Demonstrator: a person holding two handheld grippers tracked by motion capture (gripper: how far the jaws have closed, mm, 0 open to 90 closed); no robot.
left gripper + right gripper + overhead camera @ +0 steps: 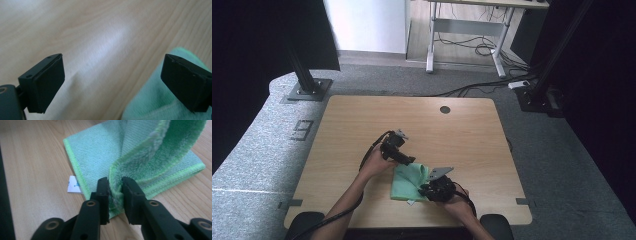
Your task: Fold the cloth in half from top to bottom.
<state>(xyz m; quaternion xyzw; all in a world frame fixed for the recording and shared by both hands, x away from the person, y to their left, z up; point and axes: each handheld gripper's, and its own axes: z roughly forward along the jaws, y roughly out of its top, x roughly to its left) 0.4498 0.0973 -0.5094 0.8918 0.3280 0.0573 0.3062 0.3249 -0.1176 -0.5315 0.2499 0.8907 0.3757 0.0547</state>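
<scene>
Fingers of the right gripper (115, 195) pinch a raised fold of the green microfibre cloth (105, 155), lifting that edge off the pale wooden worktop (32, 170) while the rest lies folded flat near the person's edge. A small white tag (74, 184) pokes out from under the cloth's side. Farther on, the left gripper (112, 82) hangs at the cloth's far corner (411, 175), its fingers spread wide and empty, one over bare wood and one over the cloth.
</scene>
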